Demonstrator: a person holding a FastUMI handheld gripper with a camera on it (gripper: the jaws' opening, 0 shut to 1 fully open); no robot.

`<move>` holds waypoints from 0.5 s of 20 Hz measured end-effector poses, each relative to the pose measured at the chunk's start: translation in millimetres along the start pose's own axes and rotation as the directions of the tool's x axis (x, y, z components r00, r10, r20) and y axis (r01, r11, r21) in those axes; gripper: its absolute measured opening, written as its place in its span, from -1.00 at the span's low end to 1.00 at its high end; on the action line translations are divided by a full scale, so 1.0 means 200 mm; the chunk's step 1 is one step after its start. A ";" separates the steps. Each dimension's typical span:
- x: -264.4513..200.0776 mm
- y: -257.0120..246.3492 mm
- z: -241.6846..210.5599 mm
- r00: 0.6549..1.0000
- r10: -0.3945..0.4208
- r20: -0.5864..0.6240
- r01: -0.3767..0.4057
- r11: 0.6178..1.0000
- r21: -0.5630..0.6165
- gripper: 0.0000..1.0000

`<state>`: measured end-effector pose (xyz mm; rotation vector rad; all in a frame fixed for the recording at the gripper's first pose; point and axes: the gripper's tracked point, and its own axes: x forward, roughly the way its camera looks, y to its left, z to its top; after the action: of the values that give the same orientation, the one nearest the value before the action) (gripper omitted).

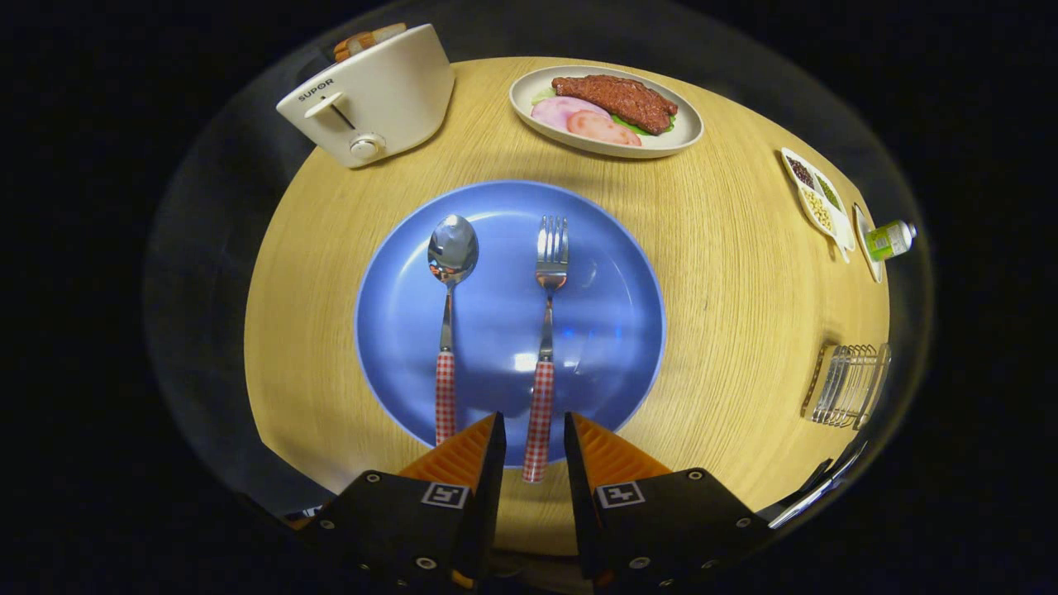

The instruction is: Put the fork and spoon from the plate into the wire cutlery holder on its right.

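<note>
Gripper view: gripper fingers apart, fork handle end lies in gap between them, fingers not pressing on it. Fork lies on blue plate, tines pointing away. Spoon lies parallel just beside fork, on left, handle reaching over plate rim. Wire cutlery holder stands well apart, right of plate, on round wooden table. Beyond plate: toaster, plate with meat.
</note>
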<state>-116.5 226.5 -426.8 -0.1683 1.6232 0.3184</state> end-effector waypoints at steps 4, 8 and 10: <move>0.04 0.01 -0.01 0.999 0.011 -0.046 -0.012 1.000 -0.021 -0.52; -0.03 -0.01 0.01 0.996 0.084 -0.041 -0.083 0.996 0.023 -0.81; -0.12 -0.09 0.02 0.996 0.089 -0.017 -0.088 0.995 0.039 -0.83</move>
<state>-105.6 209.1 -404.8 -0.0704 1.6575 0.3540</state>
